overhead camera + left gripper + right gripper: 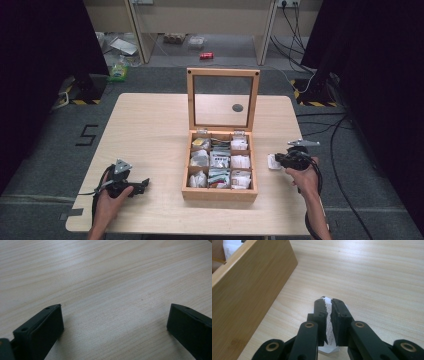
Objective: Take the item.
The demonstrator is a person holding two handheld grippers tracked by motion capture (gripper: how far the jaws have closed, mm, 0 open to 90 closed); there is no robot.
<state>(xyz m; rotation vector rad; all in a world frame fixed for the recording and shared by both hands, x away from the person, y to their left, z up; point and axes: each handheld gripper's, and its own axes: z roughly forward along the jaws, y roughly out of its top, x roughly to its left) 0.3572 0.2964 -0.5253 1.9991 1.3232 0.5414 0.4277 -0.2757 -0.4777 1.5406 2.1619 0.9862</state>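
A light wooden table [150,125] carries an open compartment box [220,192] and a white packet [273,161].

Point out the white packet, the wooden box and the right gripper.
white packet [328,322]: right gripper view, strip showing between the jaws.
wooden box [219,193]: high view, front wall.
right gripper [329,305]: right gripper view, midway between its tips.

In the high view, even light from overhead falls on the pale wooden surface [150,130], while the room behind and at both sides sinks into near black. The picture is soft and a little grainy, so the small things in the wooden box [220,192] blur together, and its glass lid [222,100] shows hardly any glare. In the left gripper view, the wood grain is crisp at mid-distance, with faint, soft-edged shadows beside the near dark jaws. In the right gripper view, the close parts are slightly out of focus.
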